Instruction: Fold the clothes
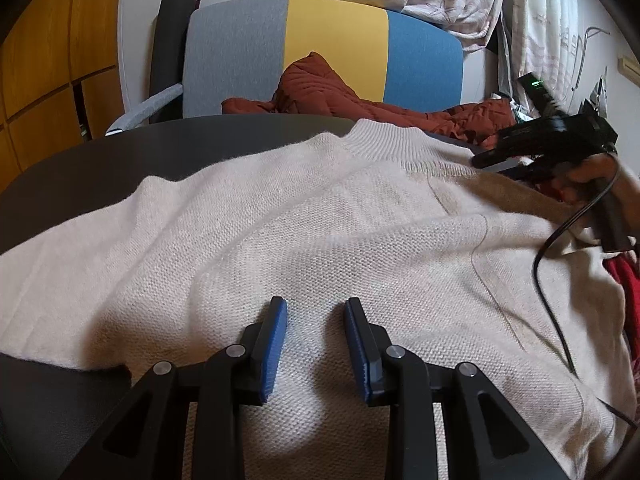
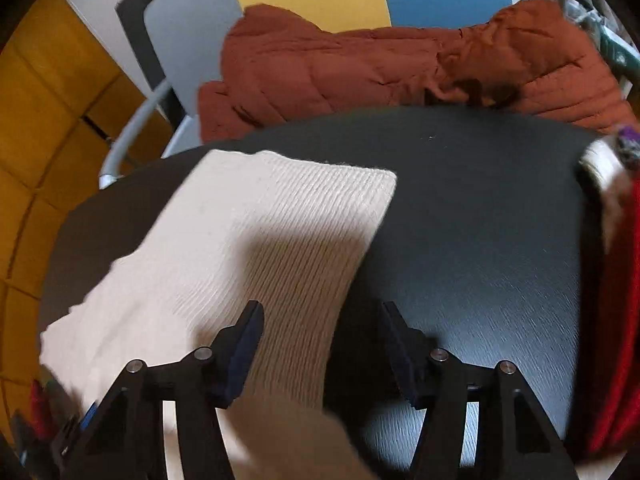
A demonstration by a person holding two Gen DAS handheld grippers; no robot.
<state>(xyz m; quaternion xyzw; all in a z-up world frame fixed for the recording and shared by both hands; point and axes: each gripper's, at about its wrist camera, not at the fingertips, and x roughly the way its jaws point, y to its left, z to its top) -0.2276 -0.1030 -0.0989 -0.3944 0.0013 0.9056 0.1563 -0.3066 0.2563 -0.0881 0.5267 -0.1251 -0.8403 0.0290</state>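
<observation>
A cream knit sweater [image 1: 304, 216] lies spread over the dark round table [image 1: 120, 148], its ribbed collar [image 1: 384, 140] at the far edge. My left gripper [image 1: 316, 305] hovers open just above the sweater's lower body, with nothing between its blue pads [image 1: 276, 344]. At the sweater's right shoulder a hand holds my right gripper [image 1: 496, 162]. In the right wrist view, the right gripper [image 2: 321, 306] stands open low over the table, and a ribbed part of the sweater [image 2: 280, 232] runs under its left finger [image 2: 244, 344]. The sweater is not pinched.
A rust quilted jacket [image 1: 320, 88] is heaped on a chair with a grey, yellow and blue back [image 1: 336, 40] behind the table. Red cloth [image 2: 624, 320] lies at the table's right edge. A black cable [image 1: 548, 276] trails over the sweater. Yellow cabinets [image 1: 44, 60] stand left.
</observation>
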